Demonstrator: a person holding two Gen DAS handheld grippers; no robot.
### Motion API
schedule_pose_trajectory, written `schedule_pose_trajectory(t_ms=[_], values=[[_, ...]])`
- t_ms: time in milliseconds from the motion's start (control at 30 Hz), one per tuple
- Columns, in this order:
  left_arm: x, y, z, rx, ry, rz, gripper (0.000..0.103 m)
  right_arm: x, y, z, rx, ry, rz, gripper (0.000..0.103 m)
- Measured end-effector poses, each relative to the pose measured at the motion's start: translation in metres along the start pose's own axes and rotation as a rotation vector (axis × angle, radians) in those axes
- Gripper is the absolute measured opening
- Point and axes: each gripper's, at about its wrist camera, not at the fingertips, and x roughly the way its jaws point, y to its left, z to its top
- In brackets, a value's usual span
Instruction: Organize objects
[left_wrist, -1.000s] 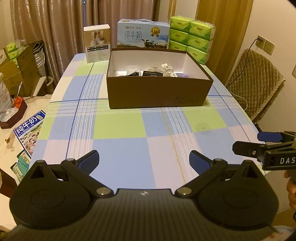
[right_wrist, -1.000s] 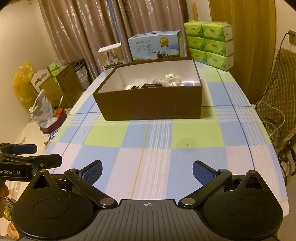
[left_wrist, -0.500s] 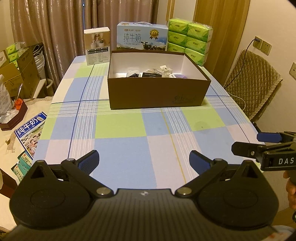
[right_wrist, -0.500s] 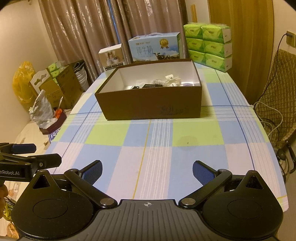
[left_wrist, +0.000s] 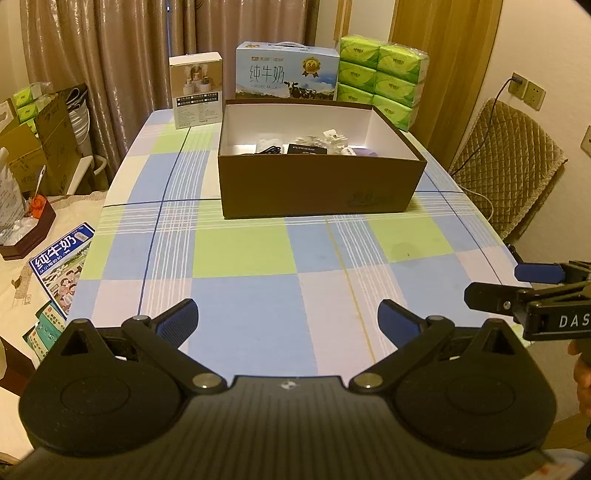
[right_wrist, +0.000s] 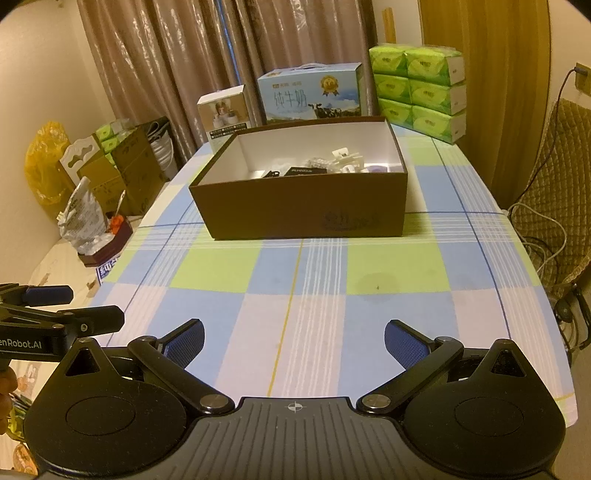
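A brown open box (left_wrist: 317, 184) stands in the middle of the checked tablecloth; it also shows in the right wrist view (right_wrist: 306, 206). Inside it lie several small items: a black card (left_wrist: 307, 149), white clips (left_wrist: 332, 138), a purple thing (left_wrist: 364, 151). My left gripper (left_wrist: 288, 317) is open and empty above the table's near edge. My right gripper (right_wrist: 293, 338) is open and empty, level with it. Each gripper shows at the edge of the other's view: the right one (left_wrist: 517, 284) and the left one (right_wrist: 70, 306).
Behind the brown box stand a white carton (left_wrist: 195, 96), a blue milk carton (left_wrist: 286, 75) and stacked green tissue packs (left_wrist: 380, 77). A padded chair (left_wrist: 509, 166) is at the table's right. Cardboard boxes and bags (right_wrist: 92, 177) crowd the floor at left.
Both grippers have drawn back and risen slightly, so the brown box looks smaller and farther. Both stay open and empty.
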Motion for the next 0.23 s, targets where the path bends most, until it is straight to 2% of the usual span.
schedule_pose_trajectory(t_ms=[233], values=[[0.0043, 0.0003, 0.0044, 0.006, -0.004, 0.002, 0.102, 0.0035, -0.0014, 0.0038, -0.006, 0.003, 0.000, 0.101]])
